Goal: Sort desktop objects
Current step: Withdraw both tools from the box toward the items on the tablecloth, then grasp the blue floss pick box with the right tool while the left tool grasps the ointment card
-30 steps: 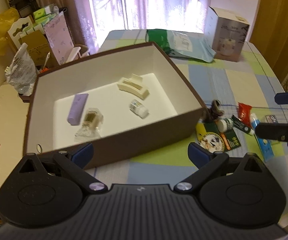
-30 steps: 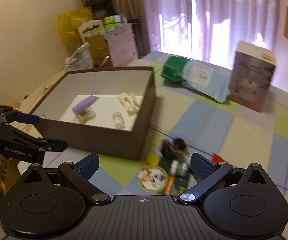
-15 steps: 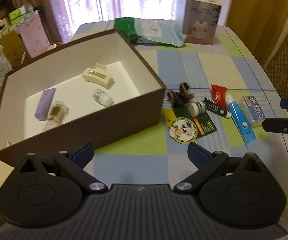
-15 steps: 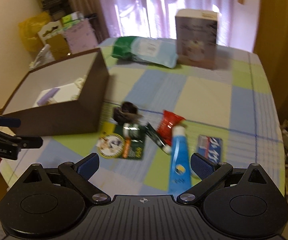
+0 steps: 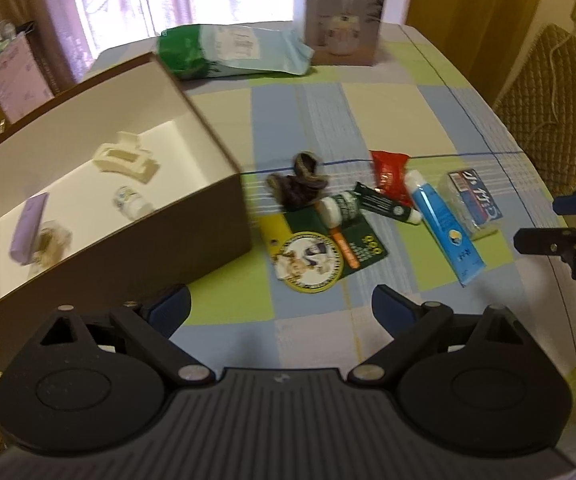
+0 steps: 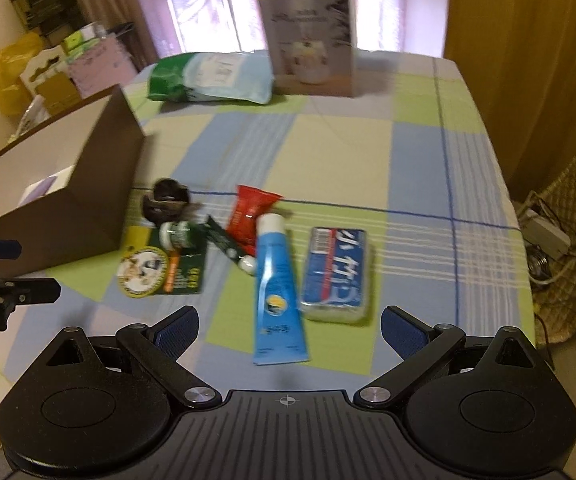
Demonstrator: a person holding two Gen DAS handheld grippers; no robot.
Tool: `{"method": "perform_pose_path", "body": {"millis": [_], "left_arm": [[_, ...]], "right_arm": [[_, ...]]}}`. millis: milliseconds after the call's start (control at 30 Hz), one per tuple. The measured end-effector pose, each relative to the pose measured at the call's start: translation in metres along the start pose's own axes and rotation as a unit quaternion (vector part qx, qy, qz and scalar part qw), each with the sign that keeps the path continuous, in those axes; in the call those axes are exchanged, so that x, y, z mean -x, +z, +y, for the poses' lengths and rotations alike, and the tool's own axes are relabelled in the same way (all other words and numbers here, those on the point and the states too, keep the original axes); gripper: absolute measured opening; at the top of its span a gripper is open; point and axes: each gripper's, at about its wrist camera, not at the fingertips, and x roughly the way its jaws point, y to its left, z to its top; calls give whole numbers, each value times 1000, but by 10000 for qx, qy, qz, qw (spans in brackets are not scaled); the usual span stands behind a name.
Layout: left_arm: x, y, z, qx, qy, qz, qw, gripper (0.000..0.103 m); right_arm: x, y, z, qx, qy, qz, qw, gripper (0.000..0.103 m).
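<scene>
Left wrist view: the left gripper, fingers apart and holding nothing, hovers over a checked bench. A brown box at left holds a cream hair claw and a lilac tube (slightly blurred). Right wrist view: the right gripper, fingers apart, hangs above a blue tube lying just beside a blue tissue packet.

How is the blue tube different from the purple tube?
The blue tube lies out on the checked tablecloth, while the purple tube lies inside the brown box. The blue tube is bright blue with a white cap; the purple tube is plain pale purple. The blue tube touches other loose things; the purple tube lies beside a small clear bottle. Both lie flat.
</scene>
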Motion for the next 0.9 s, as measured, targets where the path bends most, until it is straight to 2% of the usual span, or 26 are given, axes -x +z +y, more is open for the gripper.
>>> {"method": "perform_pose_path", "body": {"millis": [200,600,733,867,900], "left_arm": [[-27,9,-21,-166,-191,39,9997,83],[-97,39,-44,165,-77,209,9996,82],[-115,50,-45,334,12,266,9991,69],[-131,57,-48,347,195,357,9986,67],[-133,59,-47,362,226,369,9984,63]], "right_arm": [[-13,-2,-28,-228,-104,131,9996,102],[-40,12,-73,-430,-128,320,9985,102],[-47,18,-83,-468,-65,324,9984,102],[-52,23,-87,-453,14,320,9985,102],[-52,24,-88,-443,45,305,9985,102]]}}
